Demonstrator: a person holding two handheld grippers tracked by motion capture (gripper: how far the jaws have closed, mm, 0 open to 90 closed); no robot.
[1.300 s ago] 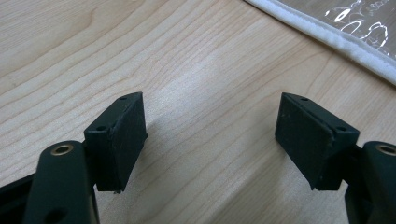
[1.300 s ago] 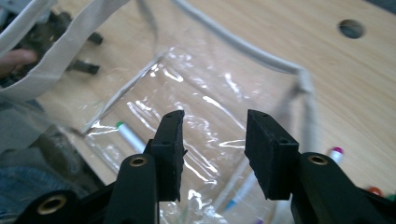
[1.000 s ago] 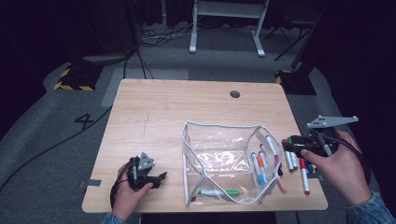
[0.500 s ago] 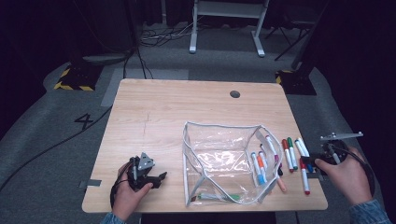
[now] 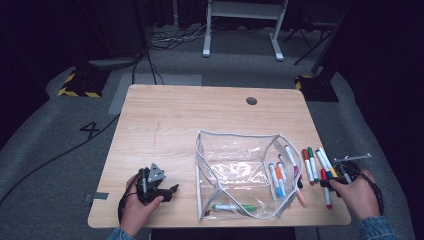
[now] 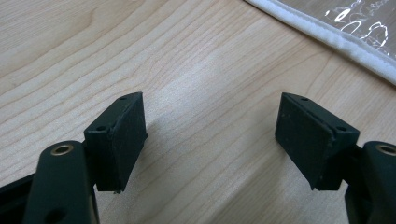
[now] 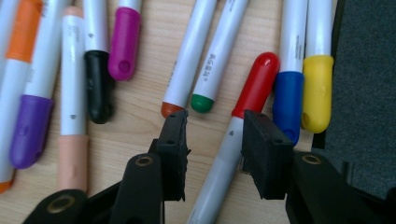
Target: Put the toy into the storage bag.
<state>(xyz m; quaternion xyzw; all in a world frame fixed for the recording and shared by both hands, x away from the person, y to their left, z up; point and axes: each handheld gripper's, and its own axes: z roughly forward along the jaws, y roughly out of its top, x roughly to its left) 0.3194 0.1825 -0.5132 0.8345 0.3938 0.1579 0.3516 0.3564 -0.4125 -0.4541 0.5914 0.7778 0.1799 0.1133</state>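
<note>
A clear plastic pouch with a white rim stands open mid-table, with several markers inside it. More markers lie loose on the wood to its right. My right gripper is low over that row, and its jaws straddle the barrel of a red-capped marker. The jaws have just been closing; a gap still shows beside the barrel, so the right gripper is open. My left gripper rests at the front left, and the left gripper stands open over bare wood, holding nothing.
A green-capped marker, a blue one and a yellow one lie close beside the red one. The table's right edge runs just past them. The pouch's white rim lies ahead of the left jaws.
The right gripper has come down from over the markers to the table, shifting right and toward the person, and its jaws have narrowed around the red-capped marker. The left gripper has not moved.
</note>
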